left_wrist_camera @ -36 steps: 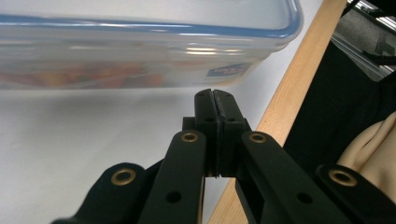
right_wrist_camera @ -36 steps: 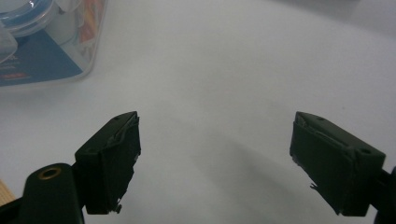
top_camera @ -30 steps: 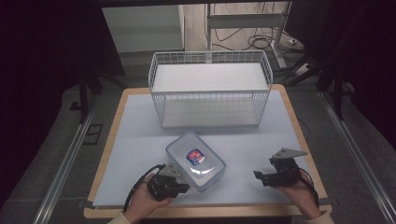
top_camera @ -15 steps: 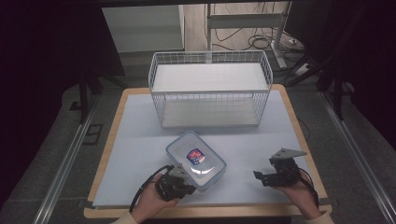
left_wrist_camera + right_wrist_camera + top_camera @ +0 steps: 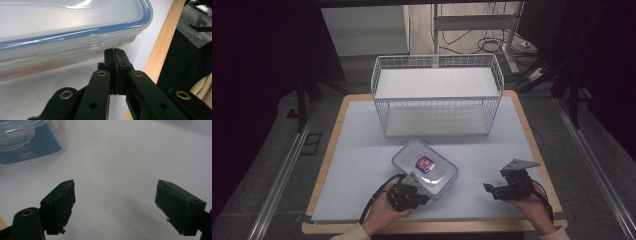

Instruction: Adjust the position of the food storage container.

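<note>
A wooden table (image 5: 328, 150) with a pale sheet on top sits in a dark room, and a white wire basket (image 5: 437, 95) stands at the back of it. In the high view, a clear box with a blue-edged lid (image 5: 425, 167) lies in the lower middle of the frame. The left gripper (image 5: 408, 192) sits at the box's near edge, maybe touching it. The left gripper view shows up close that its jaws are pressed together just below the lid's rim. The right gripper (image 5: 115, 205) is spread wide over bare sheet, with the box in the upper left of its view.
</note>
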A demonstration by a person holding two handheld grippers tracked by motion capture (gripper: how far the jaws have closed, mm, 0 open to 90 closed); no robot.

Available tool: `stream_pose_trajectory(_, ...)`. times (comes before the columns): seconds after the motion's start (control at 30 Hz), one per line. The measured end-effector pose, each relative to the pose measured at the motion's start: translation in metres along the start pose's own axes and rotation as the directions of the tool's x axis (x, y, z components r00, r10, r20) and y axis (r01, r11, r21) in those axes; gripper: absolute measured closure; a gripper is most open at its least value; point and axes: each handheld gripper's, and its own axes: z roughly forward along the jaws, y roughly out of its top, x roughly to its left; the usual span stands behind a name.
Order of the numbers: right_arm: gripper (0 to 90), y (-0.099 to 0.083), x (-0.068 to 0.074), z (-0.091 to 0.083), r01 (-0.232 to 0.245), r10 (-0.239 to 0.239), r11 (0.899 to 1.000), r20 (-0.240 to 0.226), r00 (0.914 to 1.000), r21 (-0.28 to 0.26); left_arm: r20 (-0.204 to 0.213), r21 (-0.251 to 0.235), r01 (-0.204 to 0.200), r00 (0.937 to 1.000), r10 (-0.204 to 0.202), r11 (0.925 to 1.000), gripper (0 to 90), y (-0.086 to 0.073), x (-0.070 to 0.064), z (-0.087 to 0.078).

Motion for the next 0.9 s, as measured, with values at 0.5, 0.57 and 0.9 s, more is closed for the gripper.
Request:
stream_pose_trajectory(0.5,16.3,0.000,-0.001,0.000,-0.001,0.001,1.000,-0.001,1.0000,-0.004,-0.027,-0.027,0.023,0.9994,-0.023,0.9994,89.9,0.025,-0.002,0.021)
stream_pose_trajectory(0.57,16.3,0.000,-0.001,0.000,-0.002,0.002,1.000,-0.001,1.0000,-0.005,-0.034,-0.033,0.030,0.9989,-0.031,0.9990,89.9,0.030,-0.001,0.025)
stream_pose_trajectory(0.9,16.3,-0.001,-0.003,0.001,-0.002,0.002,1.000,-0.005,1.0000,0.000,-0.054,-0.043,0.050,0.9972,-0.052,0.9978,89.9,0.046,0.002,0.040)
